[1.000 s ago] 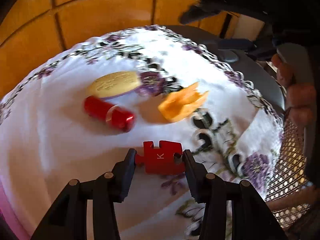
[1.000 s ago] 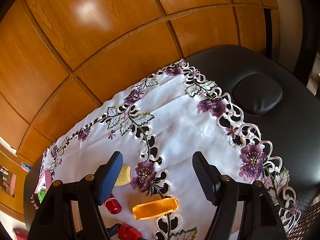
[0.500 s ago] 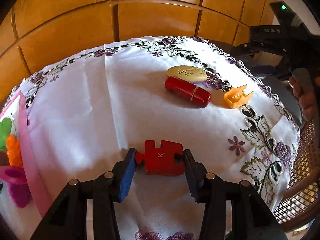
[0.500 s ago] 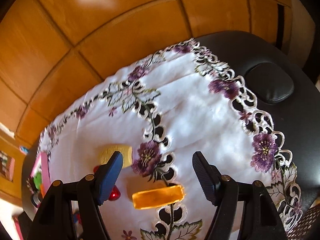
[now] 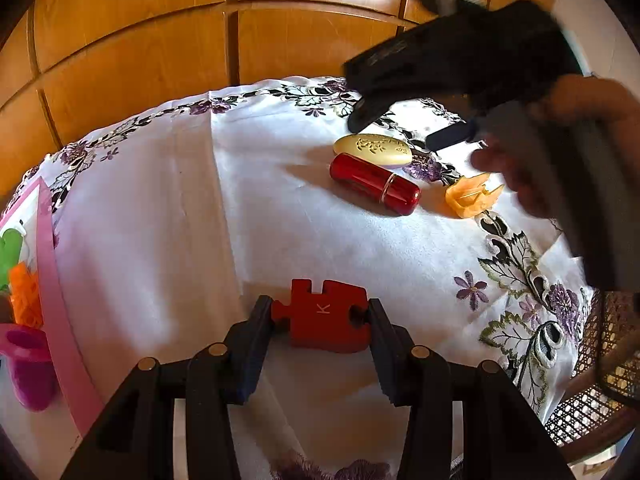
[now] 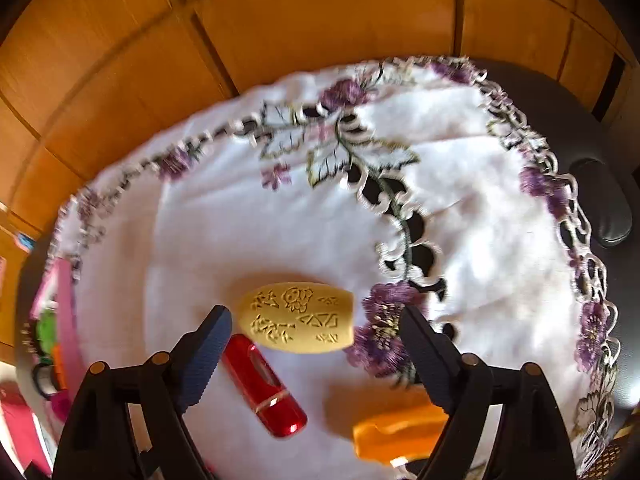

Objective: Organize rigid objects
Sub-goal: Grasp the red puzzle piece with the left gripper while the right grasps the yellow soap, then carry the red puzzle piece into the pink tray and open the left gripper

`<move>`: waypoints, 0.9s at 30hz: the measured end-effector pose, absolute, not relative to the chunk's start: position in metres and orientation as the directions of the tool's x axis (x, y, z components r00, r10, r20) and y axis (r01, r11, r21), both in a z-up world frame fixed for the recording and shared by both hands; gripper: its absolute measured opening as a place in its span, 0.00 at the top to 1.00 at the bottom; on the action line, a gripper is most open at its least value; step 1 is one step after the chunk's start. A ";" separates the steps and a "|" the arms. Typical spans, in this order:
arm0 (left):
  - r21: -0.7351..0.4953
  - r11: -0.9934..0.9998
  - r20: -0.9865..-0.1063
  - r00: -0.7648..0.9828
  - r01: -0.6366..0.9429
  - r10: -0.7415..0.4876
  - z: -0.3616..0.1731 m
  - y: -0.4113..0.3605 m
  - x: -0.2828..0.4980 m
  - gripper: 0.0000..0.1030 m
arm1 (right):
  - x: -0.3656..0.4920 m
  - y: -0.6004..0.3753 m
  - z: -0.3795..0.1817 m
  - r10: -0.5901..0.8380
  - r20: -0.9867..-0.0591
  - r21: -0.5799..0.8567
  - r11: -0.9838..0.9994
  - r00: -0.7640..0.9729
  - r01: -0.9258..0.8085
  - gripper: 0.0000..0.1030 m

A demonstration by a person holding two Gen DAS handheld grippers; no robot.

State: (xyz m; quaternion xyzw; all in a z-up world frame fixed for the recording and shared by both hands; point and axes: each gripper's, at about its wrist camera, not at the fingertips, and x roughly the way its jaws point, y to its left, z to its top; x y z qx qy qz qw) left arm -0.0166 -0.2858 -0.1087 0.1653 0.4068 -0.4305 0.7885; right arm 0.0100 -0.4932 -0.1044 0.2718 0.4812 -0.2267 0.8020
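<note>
Left gripper (image 5: 320,314): jaws clamped on the 2 short ends of the red puzzle piece (image 5: 325,315), held over the white cloth (image 5: 160,220). I judge it stiff and light; flat ends suit the pads.

Right gripper (image 6: 316,330): jaws apart, just been opening, with the cream carved oval (image 6: 297,317) between them, pads not pressing. Looks hard, rounded, maybe slick; I'd take it across its long sides.

Just beside it lie the red glossy cylinder (image 6: 265,388), likely to roll, and an orange piece (image 6: 396,430), blurred here. Pink tray (image 5: 52,280) sits at the cloth's left.
</note>
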 end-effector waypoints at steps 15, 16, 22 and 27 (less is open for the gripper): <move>-0.099 0.584 -0.774 0.307 0.805 -0.554 -0.110 -0.284 -0.017 0.55 | 0.021 -0.483 -0.127 -0.160 -0.905 0.120 0.793 0.395 0.598 0.24; -0.098 0.584 -0.774 0.307 0.806 -0.554 -0.110 -0.284 -0.017 0.55 | 0.025 -0.481 -0.129 -0.164 -0.905 0.114 0.795 0.392 0.596 0.24; -0.095 0.583 -0.773 0.310 0.807 -0.554 -0.110 -0.284 -0.018 0.55 | 0.031 -0.472 -0.130 -0.201 -0.908 0.051 0.818 0.367 0.573 0.24; -0.090 0.587 -0.782 0.308 0.804 -0.542 -0.108 -0.285 -0.018 0.55 | 0.032 -0.472 -0.130 -0.206 -0.907 0.039 0.827 0.367 0.561 0.24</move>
